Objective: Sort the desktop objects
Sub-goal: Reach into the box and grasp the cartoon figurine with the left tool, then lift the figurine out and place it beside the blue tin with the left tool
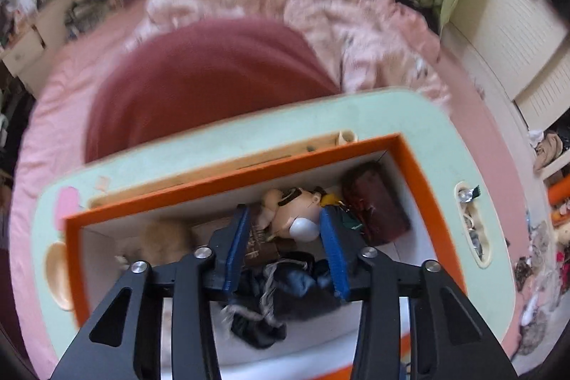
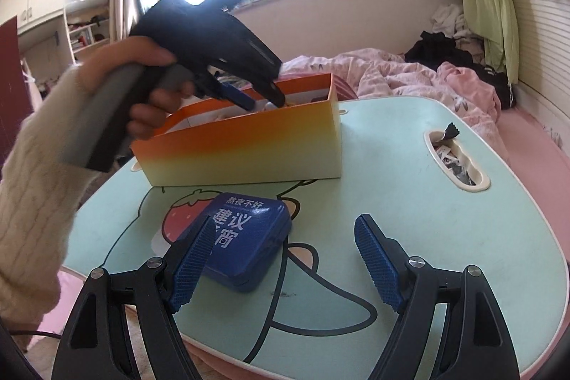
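Note:
An orange-rimmed box (image 1: pixel 228 178) stands on a mint-green lap table (image 1: pixel 221 139). Inside lie a doll figure (image 1: pixel 295 205), a dark red pouch (image 1: pixel 377 205), dark blue cloth (image 1: pixel 285 287) and a brown furry thing (image 1: pixel 167 237). My left gripper (image 1: pixel 285 223) is open and empty, its tips over the box contents. In the right wrist view the left gripper (image 2: pixel 265 98) dips into the box (image 2: pixel 249 148). My right gripper (image 2: pixel 285 230) is open above the table (image 2: pixel 445 219), its left finger beside a blue case (image 2: pixel 242 237) with white characters.
A slot (image 2: pixel 459 162) on the table's right holds small dark scraps. The table sits on a pink bed with a crumpled pink quilt (image 2: pixel 409 77) and dark clothes (image 2: pixel 434 50) behind. A person's sleeved arm (image 2: pixel 39 194) holds the left gripper.

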